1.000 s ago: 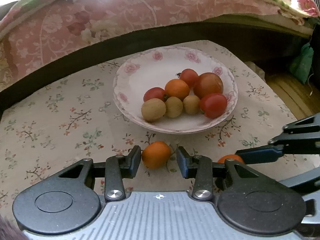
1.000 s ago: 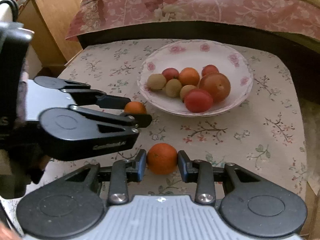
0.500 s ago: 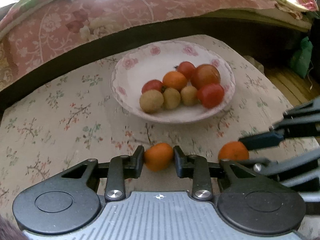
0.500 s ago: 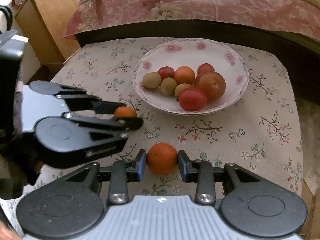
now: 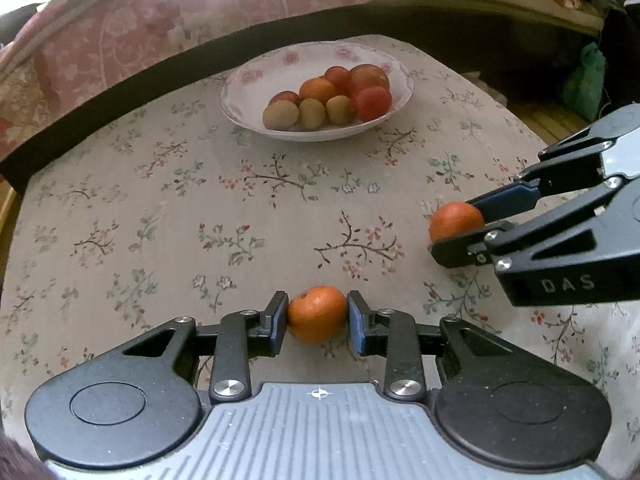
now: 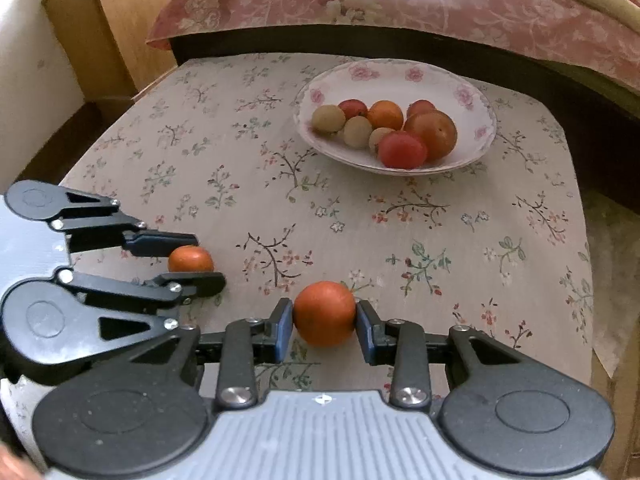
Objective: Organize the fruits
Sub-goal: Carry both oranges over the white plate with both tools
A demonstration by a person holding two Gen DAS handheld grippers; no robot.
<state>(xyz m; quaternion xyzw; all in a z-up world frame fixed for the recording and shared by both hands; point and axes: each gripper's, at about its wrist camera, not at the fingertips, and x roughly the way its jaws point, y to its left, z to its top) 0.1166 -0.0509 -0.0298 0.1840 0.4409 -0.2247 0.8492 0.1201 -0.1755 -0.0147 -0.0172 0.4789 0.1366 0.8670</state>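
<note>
My left gripper (image 5: 318,316) is shut on a small orange (image 5: 317,313), held above the floral tablecloth. The right gripper (image 6: 324,316) is shut on a second orange (image 6: 324,312). Each gripper shows in the other's view: the right one (image 5: 460,226) with its orange (image 5: 454,220) at the right edge, the left one (image 6: 192,258) with its orange (image 6: 190,259) at the left. Far across the table sits a white flowered plate (image 5: 260,80) (image 6: 472,100) holding several red, orange and pale round fruits.
The table wears a floral cloth (image 5: 200,200) and butts against a bed with a pink flowered quilt (image 5: 160,12). A wooden cabinet (image 6: 108,20) stands at the back left in the right wrist view. A green bag (image 5: 586,80) lies on the floor to the right.
Both grippers have closed on their oranges and pulled back from the plate, lifting the oranges; the plate now looks farther away in both views.
</note>
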